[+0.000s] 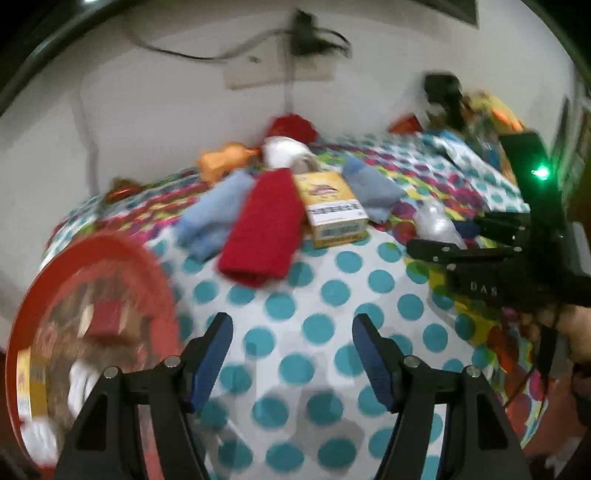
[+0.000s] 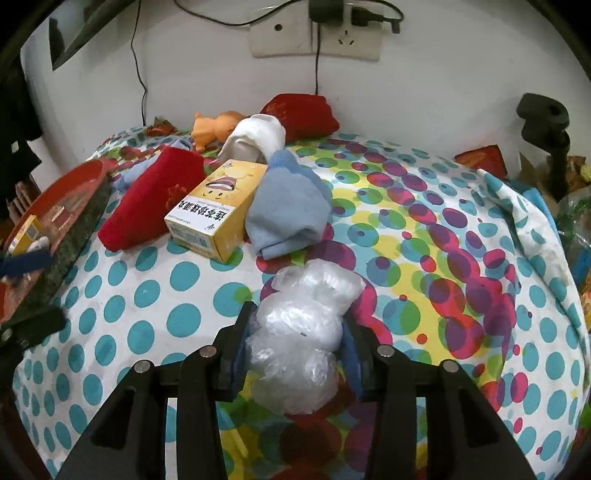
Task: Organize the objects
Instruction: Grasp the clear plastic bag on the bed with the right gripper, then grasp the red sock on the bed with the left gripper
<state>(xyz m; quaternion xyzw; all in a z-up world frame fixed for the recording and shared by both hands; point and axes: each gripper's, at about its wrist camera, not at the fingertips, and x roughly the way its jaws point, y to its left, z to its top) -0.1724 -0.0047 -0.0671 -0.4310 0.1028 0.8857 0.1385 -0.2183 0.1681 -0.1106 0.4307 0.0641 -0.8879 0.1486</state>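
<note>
A white bedsheet (image 2: 147, 295) printed with teal dots, turning to overlapping pink, purple, yellow and green circles. On it: a yellow box (image 2: 216, 206), a red knit cloth (image 2: 147, 199), pale blue socks (image 2: 288, 206), a clear crinkled plastic bag (image 2: 306, 314), an orange toy (image 2: 218, 127), a red-rimmed tray (image 1: 92, 251).

Behind your work, a plain white painted wall (image 2: 424, 85) fills the upper frame. At top centre you see a cream plastic socket panel (image 2: 314, 44) with a black plug-in charger (image 2: 327, 11); thin black cables (image 2: 138, 62) trail down the upper left.
</note>
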